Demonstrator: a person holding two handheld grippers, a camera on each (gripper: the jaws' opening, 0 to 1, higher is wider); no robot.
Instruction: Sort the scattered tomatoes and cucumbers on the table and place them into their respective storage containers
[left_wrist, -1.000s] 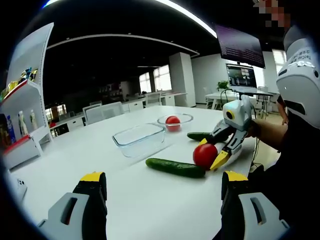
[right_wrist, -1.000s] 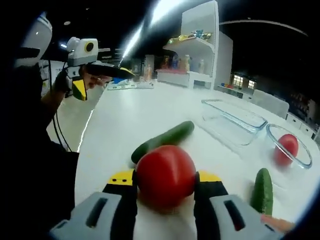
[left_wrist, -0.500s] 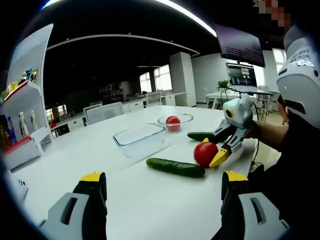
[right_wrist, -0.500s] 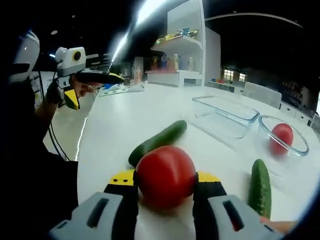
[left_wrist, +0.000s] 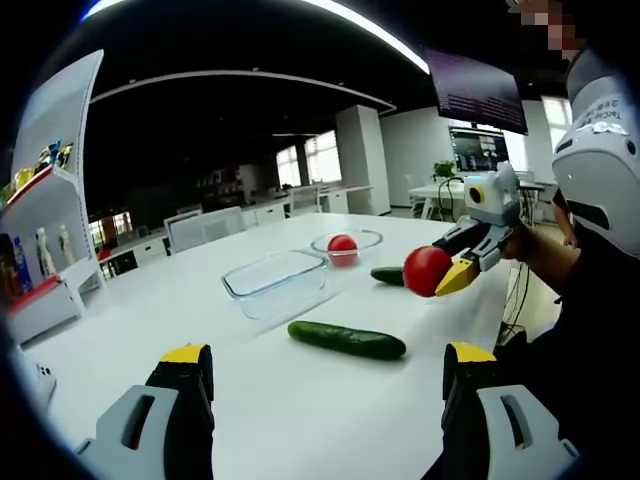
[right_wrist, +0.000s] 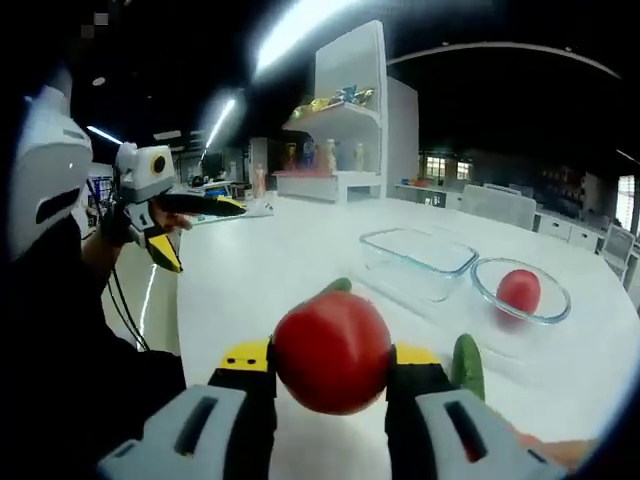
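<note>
The right gripper (right_wrist: 331, 365) clamps a tomato (right_wrist: 332, 350) above the table (left_wrist: 300, 400), clear of its surface. The left gripper (left_wrist: 330, 375) hangs open. Near the table's middle lie a cucumber (left_wrist: 346, 339), a rectangular glass dish (left_wrist: 274, 281), and a round bowl (left_wrist: 346, 243) holding a second tomato (left_wrist: 342, 246).

Your right gripper (right_wrist: 331, 372): black jaws, yellow tips, grey body, at bottom centre of right gripper view. Tomato (right_wrist: 332, 351) between them: solid red. Your left gripper (left_wrist: 328, 378): same black, yellow, grey at bottom of left gripper view. Mid-frame cucumber (left_wrist: 347, 339): dark green. Round bowl (left_wrist: 346, 243) and rectangular dish (left_wrist: 276, 283): clear glass; bowl's tomato (left_wrist: 343, 246) red. Table (left_wrist: 180, 310): plain white.
</note>
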